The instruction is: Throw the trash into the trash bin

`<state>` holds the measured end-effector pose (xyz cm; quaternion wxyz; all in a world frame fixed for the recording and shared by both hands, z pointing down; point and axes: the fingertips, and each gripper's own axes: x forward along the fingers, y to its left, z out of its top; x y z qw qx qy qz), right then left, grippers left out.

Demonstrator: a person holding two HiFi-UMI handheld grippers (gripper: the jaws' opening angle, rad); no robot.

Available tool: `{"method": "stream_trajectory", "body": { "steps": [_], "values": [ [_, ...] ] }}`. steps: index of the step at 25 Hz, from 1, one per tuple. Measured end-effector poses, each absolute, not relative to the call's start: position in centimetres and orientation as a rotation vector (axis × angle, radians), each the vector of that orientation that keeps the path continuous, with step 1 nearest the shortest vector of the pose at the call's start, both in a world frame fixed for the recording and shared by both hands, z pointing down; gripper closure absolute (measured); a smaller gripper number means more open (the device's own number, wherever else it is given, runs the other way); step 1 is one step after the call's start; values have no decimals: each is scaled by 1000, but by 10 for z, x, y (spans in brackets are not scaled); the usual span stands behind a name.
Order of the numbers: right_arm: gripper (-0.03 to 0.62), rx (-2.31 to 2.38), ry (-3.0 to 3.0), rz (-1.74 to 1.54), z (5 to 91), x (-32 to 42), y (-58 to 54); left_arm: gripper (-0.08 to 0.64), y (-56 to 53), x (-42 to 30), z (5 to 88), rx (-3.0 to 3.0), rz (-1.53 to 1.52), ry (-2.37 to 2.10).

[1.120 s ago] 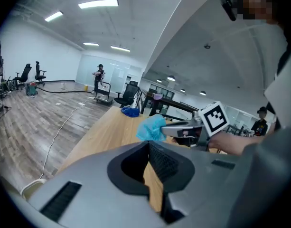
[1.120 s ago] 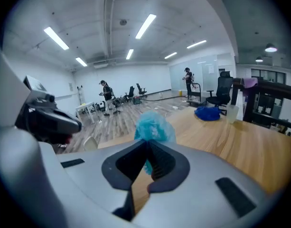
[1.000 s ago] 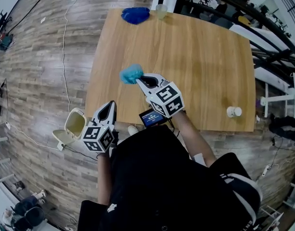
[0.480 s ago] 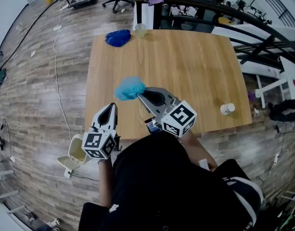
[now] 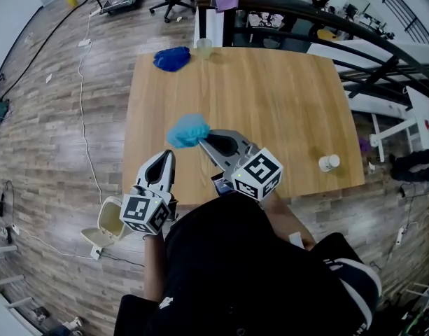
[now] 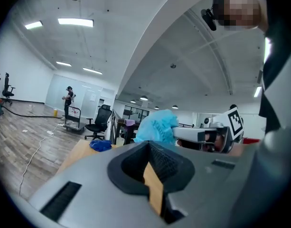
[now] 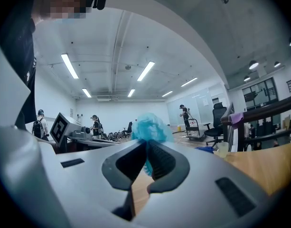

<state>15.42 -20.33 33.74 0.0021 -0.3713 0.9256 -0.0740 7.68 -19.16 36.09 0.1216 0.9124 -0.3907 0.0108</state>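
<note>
The right tongs (image 5: 202, 137) are clamped on a crumpled light-blue paper wad (image 5: 186, 130) and point toward 10 o'clock in the head view, above the wooden counter (image 5: 284, 103) near its front-left part. The wad is bunched nearly round, a little wider along the 9-to-3 line, with no end that points. The left tongs (image 5: 166, 155) have their tips together with nothing between them, and point toward 12 o'clock at the counter's front edge. A cream plastic trash bin (image 5: 109, 215), lid flipped open, sits on the floor at their 7 o'clock.
</note>
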Motion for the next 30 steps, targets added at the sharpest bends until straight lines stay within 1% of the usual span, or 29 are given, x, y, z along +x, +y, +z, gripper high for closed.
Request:
{"method": "stream_trajectory", "body": {
  "steps": [8, 12, 16, 20, 23, 30],
  "values": [
    [588, -1024, 2973, -251, 347, 153, -202, 554, -176, 72, 376, 2550, 4, -1285],
    [588, -920, 3033, -261, 355, 136, -214, 554, -161, 55, 394, 2446, 33, -1416],
    [588, -761, 3082, -256, 359, 96, -226, 554, -151, 20, 410, 2319, 118, -1560],
    [588, -475, 3161, -350, 383, 34, -186, 554, -95, -27, 430, 2116, 108, -1738],
    [588, -296, 3208, -360, 390, -11, -159, 554, -67, -55, 432, 2048, 146, -1831],
    [588, -112, 3238, -357, 391, -87, -132, 554, -32, -114, 436, 1966, 105, -1919]
  ]
}}
